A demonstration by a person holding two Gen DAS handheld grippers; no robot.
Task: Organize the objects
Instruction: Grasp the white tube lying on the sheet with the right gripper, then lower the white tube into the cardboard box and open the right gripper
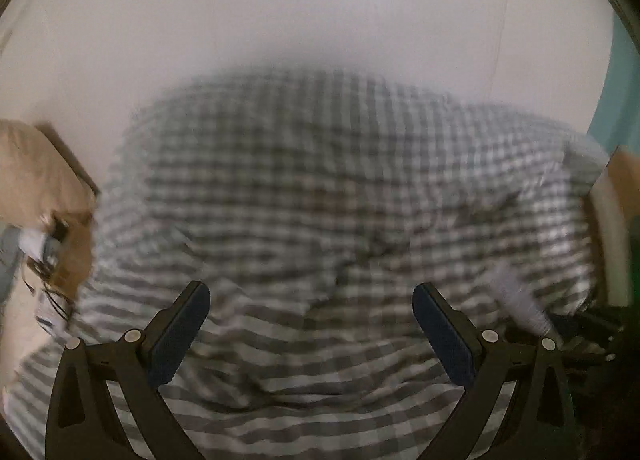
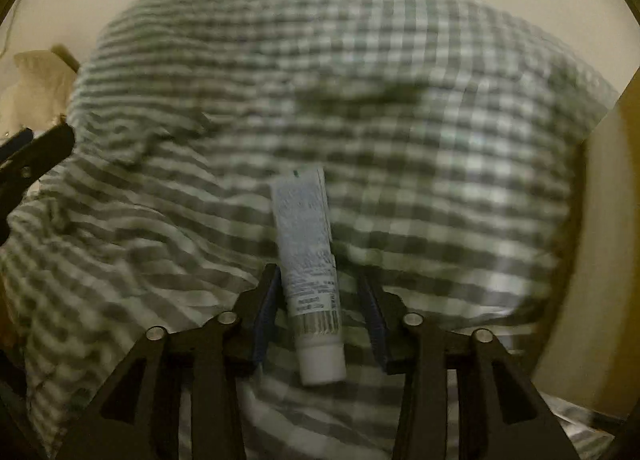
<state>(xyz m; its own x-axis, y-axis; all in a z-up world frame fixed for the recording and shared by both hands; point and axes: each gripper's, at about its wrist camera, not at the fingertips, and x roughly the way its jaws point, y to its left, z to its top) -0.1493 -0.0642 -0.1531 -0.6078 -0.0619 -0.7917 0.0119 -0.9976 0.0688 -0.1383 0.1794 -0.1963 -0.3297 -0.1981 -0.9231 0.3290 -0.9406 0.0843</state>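
Between the two blue-padded fingers of the right gripper (image 2: 318,290) sits a white tube (image 2: 310,272), cap end toward the camera, crimped flat end pointing away over the gingham bedding (image 2: 420,163). The jaws are parted a little; the left pad looks close against the tube's side, a clear gap shows on the right side, so the pads are not squeezing it, though motion blur makes the contact on the left hard to judge. The tube is slightly tilted and has small printed text and a barcode band near the cap. The checked grey-and-white cover is rumpled, with folds running left of the tube. The left gripper (image 1: 311,300) is spread wide with nothing between its fingers, pointing down at the same checked bedding (image 1: 320,179). Its dark frame also shows at the left edge of the right wrist view. In the left wrist view a blurred white tube-like shape (image 1: 520,300) lies near the right edge by dark hardware. A tan box wall (image 2: 592,240) stands at the right of the bed, a pale wall (image 1: 280,19) behind.
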